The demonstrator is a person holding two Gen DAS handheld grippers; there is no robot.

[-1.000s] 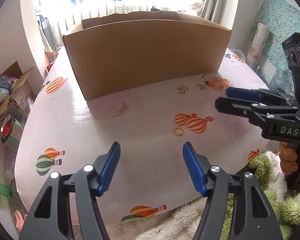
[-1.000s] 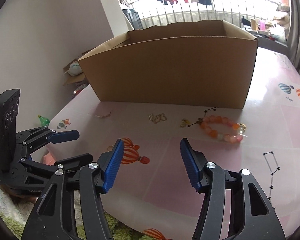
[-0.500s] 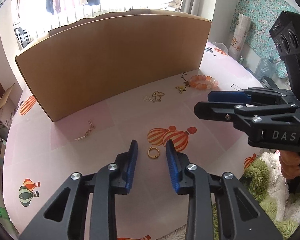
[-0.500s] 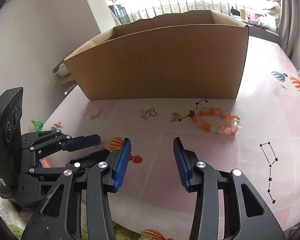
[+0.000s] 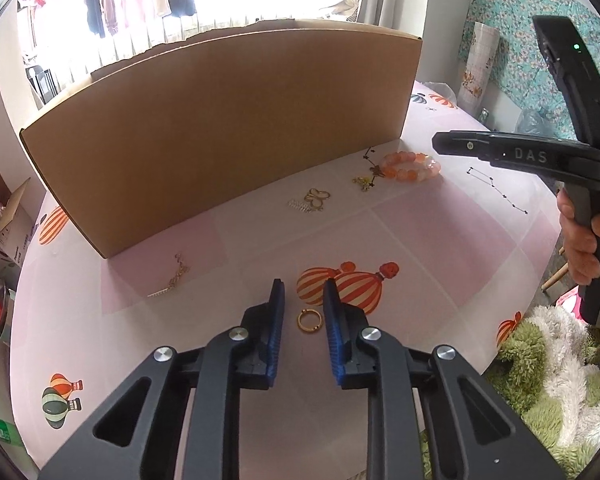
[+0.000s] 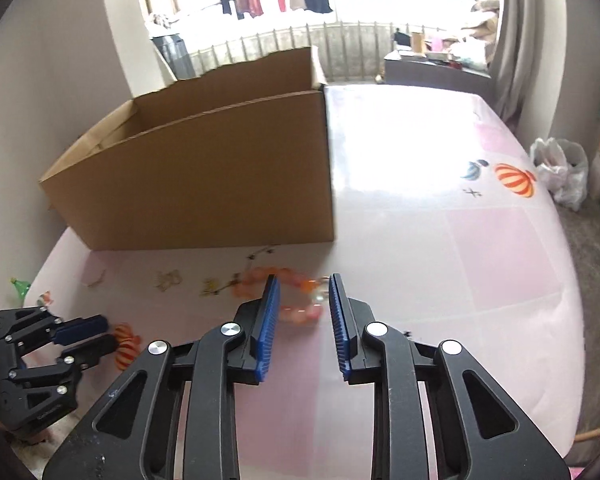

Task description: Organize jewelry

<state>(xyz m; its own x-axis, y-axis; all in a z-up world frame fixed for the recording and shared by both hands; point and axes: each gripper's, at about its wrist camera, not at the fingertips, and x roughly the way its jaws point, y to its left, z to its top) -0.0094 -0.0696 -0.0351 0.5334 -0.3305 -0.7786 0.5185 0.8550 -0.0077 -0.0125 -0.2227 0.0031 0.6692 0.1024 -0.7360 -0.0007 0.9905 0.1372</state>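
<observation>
A small gold ring (image 5: 310, 321) lies on the pink balloon-print tablecloth (image 5: 420, 240), between the blue pads of my left gripper (image 5: 303, 286). The jaws are closing, with a gap still on each side of the ring. In the motion-blurred right wrist view, my right gripper (image 6: 304, 280) hangs over an orange beaded bracelet (image 6: 296, 312). Its jaws are closing and part of the bracelet lies between them, untouched. The bracelet (image 5: 410, 166) also shows in the left wrist view, below the right gripper (image 5: 440, 145), which a hand (image 5: 580, 240) holds.
A large open cardboard box (image 5: 220, 132) stands behind the jewelry. On the cloth lie a gold butterfly piece (image 5: 316, 200), a small gold charm (image 5: 364, 182), a thin chain (image 5: 172, 280) and a black star necklace (image 5: 496, 190). A fluffy green rug (image 5: 540, 360) lies beyond the table's edge.
Both pairs of jaws have narrowed a lot. My left gripper came forward until the ring lay between its pads. My right gripper swung right, over the bracelet.
</observation>
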